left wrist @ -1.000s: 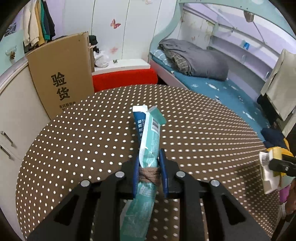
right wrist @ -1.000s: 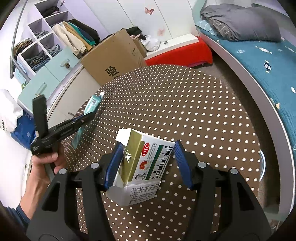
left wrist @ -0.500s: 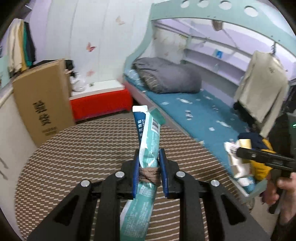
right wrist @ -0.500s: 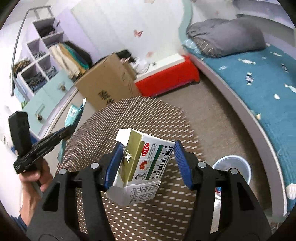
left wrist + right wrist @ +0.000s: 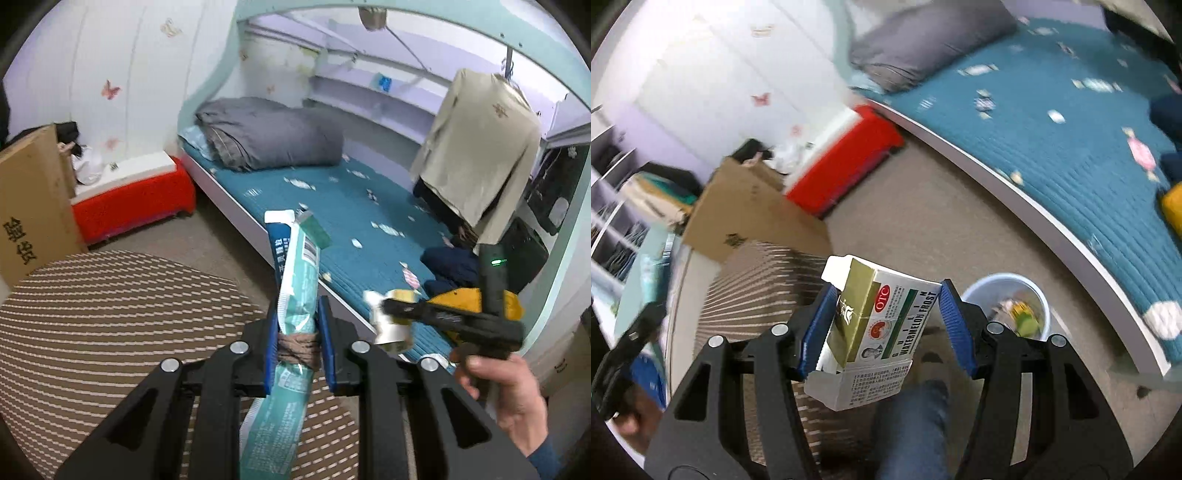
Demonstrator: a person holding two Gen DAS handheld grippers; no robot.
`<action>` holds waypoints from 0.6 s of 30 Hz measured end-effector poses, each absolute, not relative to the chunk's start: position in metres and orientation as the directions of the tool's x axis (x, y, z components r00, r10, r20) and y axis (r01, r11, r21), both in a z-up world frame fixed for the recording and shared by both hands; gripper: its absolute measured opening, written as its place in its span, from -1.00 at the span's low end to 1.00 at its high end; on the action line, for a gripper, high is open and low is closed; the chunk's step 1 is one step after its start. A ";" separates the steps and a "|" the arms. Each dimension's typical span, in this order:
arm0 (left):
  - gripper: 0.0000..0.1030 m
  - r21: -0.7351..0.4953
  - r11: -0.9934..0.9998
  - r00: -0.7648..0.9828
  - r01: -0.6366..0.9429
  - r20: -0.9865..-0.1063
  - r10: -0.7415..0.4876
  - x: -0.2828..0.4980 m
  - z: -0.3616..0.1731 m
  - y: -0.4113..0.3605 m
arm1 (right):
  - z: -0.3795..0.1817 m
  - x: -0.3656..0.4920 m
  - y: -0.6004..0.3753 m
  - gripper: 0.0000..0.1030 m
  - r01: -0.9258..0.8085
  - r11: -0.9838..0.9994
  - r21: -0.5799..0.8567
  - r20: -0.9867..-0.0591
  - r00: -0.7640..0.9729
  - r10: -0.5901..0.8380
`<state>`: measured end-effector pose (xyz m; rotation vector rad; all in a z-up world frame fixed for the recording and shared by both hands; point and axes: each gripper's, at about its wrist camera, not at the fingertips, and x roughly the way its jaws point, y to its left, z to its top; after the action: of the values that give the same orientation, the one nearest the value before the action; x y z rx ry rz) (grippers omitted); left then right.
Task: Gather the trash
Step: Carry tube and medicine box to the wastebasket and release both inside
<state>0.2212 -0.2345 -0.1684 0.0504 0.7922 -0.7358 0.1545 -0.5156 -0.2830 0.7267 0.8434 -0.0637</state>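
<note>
My left gripper (image 5: 298, 317) is shut on a teal wrapper (image 5: 295, 280) bound with brown string; the wrapper sticks up past the fingertips and hangs below them. It is held in the air past the right edge of the round dotted table (image 5: 110, 317). My right gripper (image 5: 886, 314) is shut on a white and green medicine box (image 5: 882, 325), above the floor beside the table. A pale blue waste bin (image 5: 1008, 291) with trash inside stands on the floor just right of that box. The right gripper (image 5: 391, 317) with its box also shows blurred in the left wrist view, a hand (image 5: 506, 391) holding it.
A bed with a teal cover (image 5: 351, 206) and a grey folded quilt (image 5: 266, 136) runs along the right. A red box (image 5: 133, 203) and a large cardboard carton (image 5: 29, 206) stand behind the table. A beige jacket (image 5: 476, 147) hangs at the right. A person's jeans-clad leg (image 5: 908, 424) is below the right gripper.
Both grippers have swung right, off the table toward the bed, each keeping its item. The blue bin has come into the right wrist view; the table has slid to the left.
</note>
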 end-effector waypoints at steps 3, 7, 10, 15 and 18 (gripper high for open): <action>-0.63 -0.230 0.751 0.436 0.619 -0.694 -0.573 0.222 -0.183 -0.263 | -0.316 0.166 -0.528 0.14 0.374 0.752 0.543 -0.742 0.632 0.221; -0.63 -0.225 0.747 0.396 0.626 -0.734 -0.552 0.224 -0.202 -0.299 | -0.370 0.183 -0.545 0.46 0.430 0.716 0.550 -0.779 0.572 0.255; -0.62 -0.207 0.744 0.369 0.635 -0.765 -0.528 0.227 -0.217 -0.329 | -0.403 0.193 -0.557 0.64 0.474 0.684 0.555 -0.799 0.532 0.280; -0.62 -0.198 0.740 0.308 0.643 -0.818 -0.486 0.237 -0.247 -0.362 | -0.405 0.172 -0.577 0.65 0.513 0.618 0.595 -0.769 0.586 0.254; -0.62 -0.188 0.733 0.268 0.653 -0.848 -0.457 0.245 -0.267 -0.380 | -0.393 0.155 -0.592 0.66 0.515 0.614 0.598 -0.756 0.616 0.220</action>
<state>0.2449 -0.3797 -0.2670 0.2148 1.0605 -0.7564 0.1548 -0.5917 -0.3926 0.9243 0.9218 -0.2007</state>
